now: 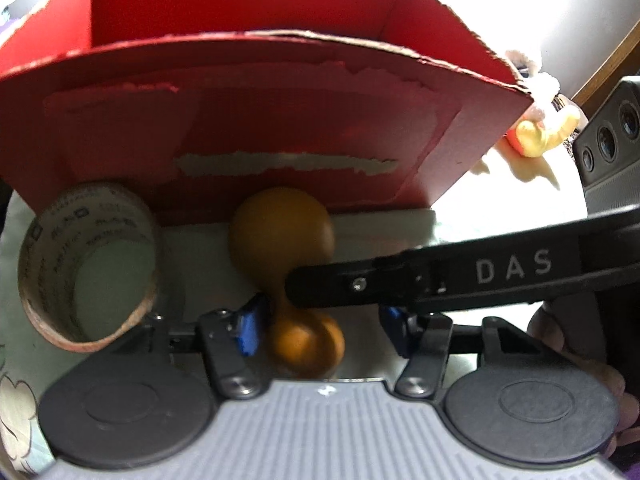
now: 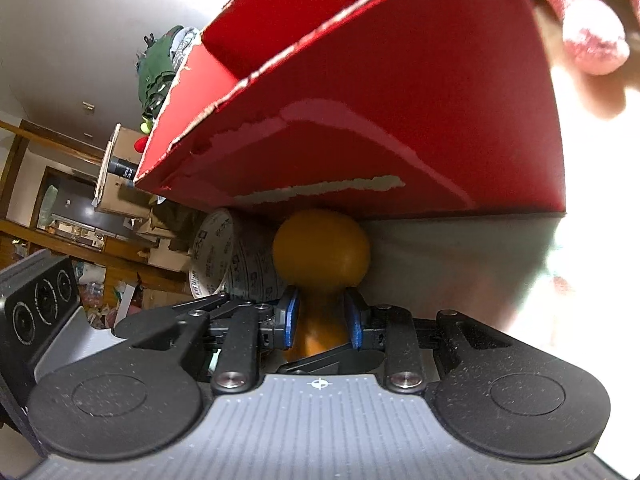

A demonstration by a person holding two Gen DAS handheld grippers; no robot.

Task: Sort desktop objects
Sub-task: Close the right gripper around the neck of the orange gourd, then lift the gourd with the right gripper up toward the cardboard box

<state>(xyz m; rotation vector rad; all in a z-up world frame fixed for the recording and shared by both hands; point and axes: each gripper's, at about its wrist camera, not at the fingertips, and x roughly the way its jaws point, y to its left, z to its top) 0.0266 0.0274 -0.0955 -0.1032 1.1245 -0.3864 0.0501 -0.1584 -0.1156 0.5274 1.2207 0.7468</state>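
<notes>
Against the near wall of the torn red cardboard box (image 2: 400, 128), the right gripper (image 2: 322, 322) pinches the neck of an orange-brown dumbbell-shaped wooden piece (image 2: 320, 248) while the left gripper (image 1: 320, 332) stands spread beside it; pickup step, probably needing a lift over the box rim.

Your right gripper's arm (image 1: 460, 276) hides the orange dumbbell's neck (image 1: 298, 264); the red box (image 1: 256, 136) is cut off above
</notes>
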